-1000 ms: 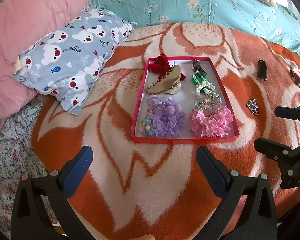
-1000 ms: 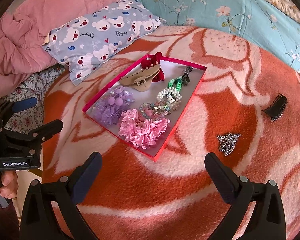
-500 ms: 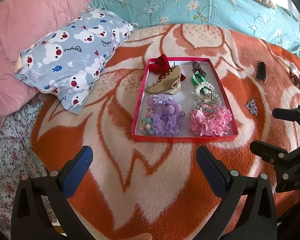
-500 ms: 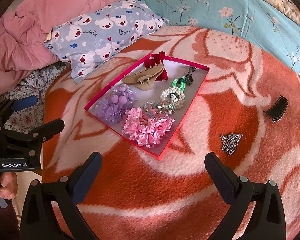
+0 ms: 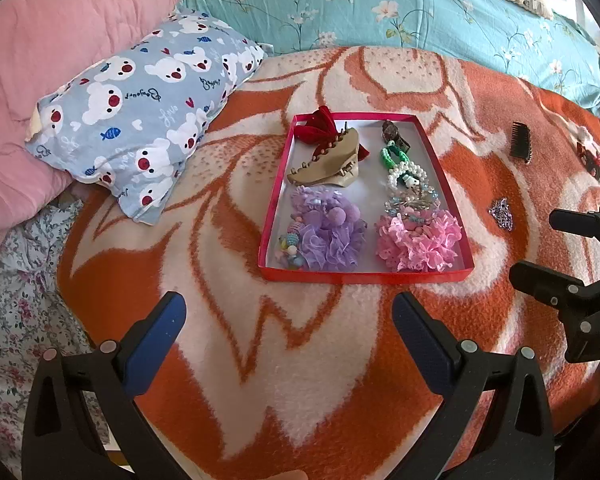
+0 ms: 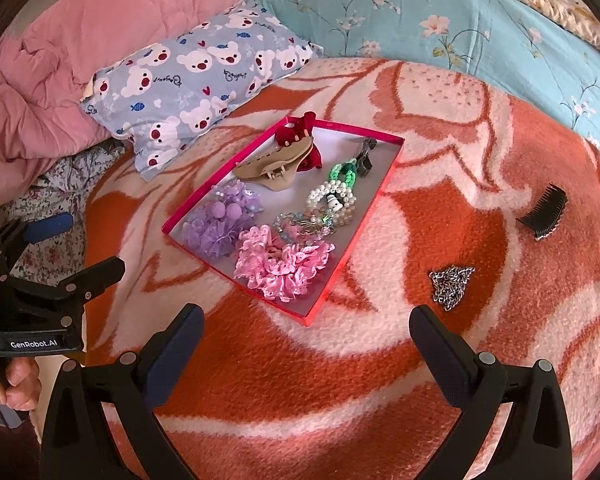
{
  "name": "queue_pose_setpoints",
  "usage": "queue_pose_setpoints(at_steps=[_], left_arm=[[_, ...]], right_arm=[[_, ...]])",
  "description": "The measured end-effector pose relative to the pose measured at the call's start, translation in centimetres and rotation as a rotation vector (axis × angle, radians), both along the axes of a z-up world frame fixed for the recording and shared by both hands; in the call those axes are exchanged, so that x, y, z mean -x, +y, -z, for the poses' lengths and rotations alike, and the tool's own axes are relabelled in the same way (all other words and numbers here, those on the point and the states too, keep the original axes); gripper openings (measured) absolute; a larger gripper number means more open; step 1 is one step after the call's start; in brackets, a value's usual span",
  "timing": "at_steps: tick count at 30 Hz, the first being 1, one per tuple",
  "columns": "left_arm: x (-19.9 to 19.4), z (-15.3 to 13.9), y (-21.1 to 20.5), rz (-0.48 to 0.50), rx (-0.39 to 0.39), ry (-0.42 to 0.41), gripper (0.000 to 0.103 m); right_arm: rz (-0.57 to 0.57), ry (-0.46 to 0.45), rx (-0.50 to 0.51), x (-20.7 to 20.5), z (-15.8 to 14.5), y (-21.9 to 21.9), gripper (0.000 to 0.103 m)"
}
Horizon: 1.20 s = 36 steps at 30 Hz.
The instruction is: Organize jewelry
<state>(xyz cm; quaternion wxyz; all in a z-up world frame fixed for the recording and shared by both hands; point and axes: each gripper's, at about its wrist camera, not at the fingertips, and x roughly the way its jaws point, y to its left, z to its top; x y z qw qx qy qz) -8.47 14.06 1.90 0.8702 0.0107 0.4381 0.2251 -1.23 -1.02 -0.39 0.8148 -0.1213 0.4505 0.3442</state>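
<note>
Over the last second both cameras have pulled back a little and nothing has been picked up: the left gripper [image 5: 288,316] and right gripper [image 6: 306,326] hang with fingers wide apart and empty. The red tray [image 5: 364,274] holds scrunchies, a tan claw clip [image 5: 328,162] and bead bracelets, while the silver chain [image 6: 451,285], black comb [image 6: 544,216] and a small red piece [image 5: 590,157] lie outside it on the blanket [image 5: 300,360], so sorting looks partly done.

Black gripper [image 5: 288,320], blue pads [image 5: 156,340], silver screws
</note>
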Motion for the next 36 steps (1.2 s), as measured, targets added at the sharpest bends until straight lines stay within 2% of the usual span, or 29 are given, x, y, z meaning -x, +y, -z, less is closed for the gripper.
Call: queue_pose_setpoints(at_steps=[36], left_arm=[[-0.33,0.82,0.1,0.003,0.023,-0.001,0.103]], right_arm=[[-0.011,0.017,-0.002,0.34,0.64,0.65,0.103]])
